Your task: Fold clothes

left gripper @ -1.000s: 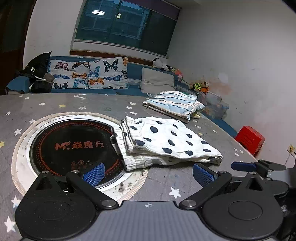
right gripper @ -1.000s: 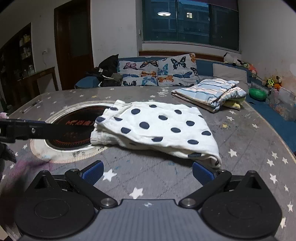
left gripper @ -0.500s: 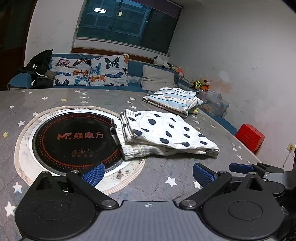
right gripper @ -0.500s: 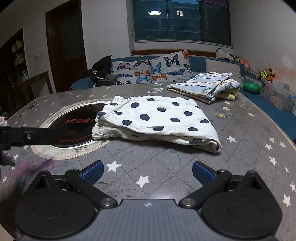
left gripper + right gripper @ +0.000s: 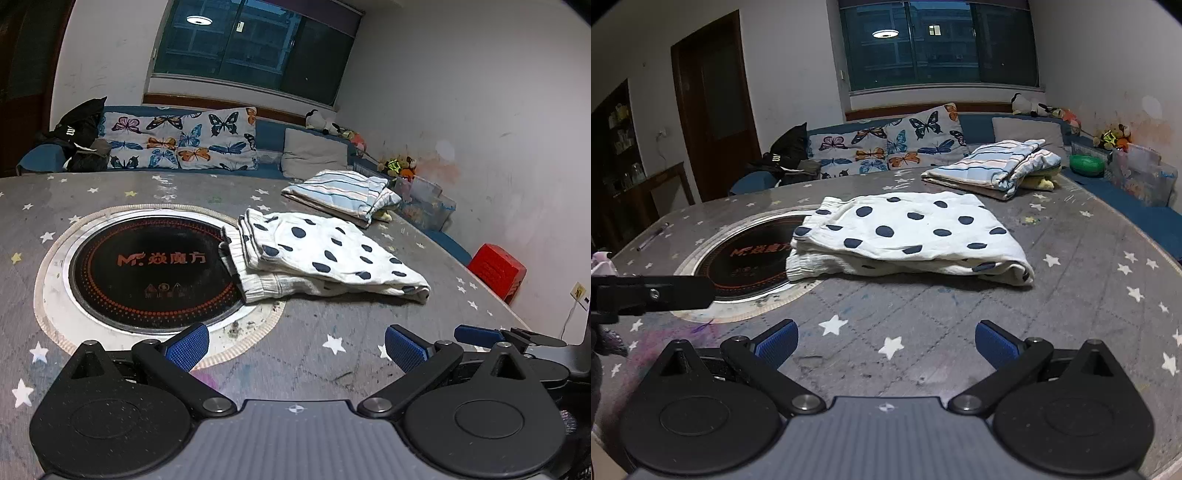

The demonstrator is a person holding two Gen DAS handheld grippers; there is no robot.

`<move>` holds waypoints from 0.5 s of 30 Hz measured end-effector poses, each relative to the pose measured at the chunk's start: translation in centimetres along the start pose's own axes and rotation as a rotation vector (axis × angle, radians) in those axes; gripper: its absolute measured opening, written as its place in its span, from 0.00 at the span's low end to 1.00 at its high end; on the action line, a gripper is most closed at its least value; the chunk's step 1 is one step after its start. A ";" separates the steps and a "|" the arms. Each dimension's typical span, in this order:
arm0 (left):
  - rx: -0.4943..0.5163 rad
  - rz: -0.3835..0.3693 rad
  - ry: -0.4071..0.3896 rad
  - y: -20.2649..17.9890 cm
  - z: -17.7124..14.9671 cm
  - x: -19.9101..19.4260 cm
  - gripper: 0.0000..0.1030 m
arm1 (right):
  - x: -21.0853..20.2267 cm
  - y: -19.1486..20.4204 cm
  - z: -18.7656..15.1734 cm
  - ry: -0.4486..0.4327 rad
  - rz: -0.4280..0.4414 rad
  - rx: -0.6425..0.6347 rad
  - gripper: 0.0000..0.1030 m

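A folded white garment with dark polka dots (image 5: 317,258) lies on the grey star-patterned table, its left edge over the round cooktop rim; it also shows in the right wrist view (image 5: 908,236). A folded blue-striped garment (image 5: 343,194) lies farther back on the table, seen too in the right wrist view (image 5: 1001,166). My left gripper (image 5: 293,347) is open and empty, well short of the dotted garment. My right gripper (image 5: 884,341) is open and empty, also short of it. The right gripper's blue tip (image 5: 476,335) shows at the left view's right edge.
A round black induction cooktop (image 5: 151,269) is set in the table (image 5: 332,332). A sofa with butterfly cushions (image 5: 177,140) runs behind. A red stool (image 5: 496,271) stands right of the table. A pen (image 5: 652,238) lies at the table's left edge.
Both grippers have drawn back from the polka-dot garment, which now sits farther away. The garment itself has not moved. Both stay open.
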State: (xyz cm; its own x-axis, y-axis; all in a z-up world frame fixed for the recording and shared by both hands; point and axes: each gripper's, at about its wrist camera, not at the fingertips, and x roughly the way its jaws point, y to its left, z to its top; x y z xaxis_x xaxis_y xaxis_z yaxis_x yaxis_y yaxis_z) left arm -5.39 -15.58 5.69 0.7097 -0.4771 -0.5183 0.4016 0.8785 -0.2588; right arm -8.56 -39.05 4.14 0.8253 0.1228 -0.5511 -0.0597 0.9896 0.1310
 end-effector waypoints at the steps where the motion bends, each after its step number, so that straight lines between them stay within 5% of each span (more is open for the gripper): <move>1: 0.001 0.001 0.005 -0.1 -0.1 0.0 1.00 | -0.1 0.0 -0.1 0.000 -0.001 0.002 1.00; 15: 0.014 0.014 0.031 -0.4 -0.8 0.0 1.00 | -0.3 -0.1 -1.0 0.006 -0.001 0.053 1.00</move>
State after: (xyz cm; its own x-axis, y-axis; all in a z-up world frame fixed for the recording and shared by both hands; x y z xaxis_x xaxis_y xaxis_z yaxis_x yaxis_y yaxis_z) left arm -6.04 -15.91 5.17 0.6970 -0.4634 -0.5473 0.3998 0.8847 -0.2398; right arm -9.35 -39.07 3.47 0.8219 0.1221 -0.5564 -0.0287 0.9844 0.1735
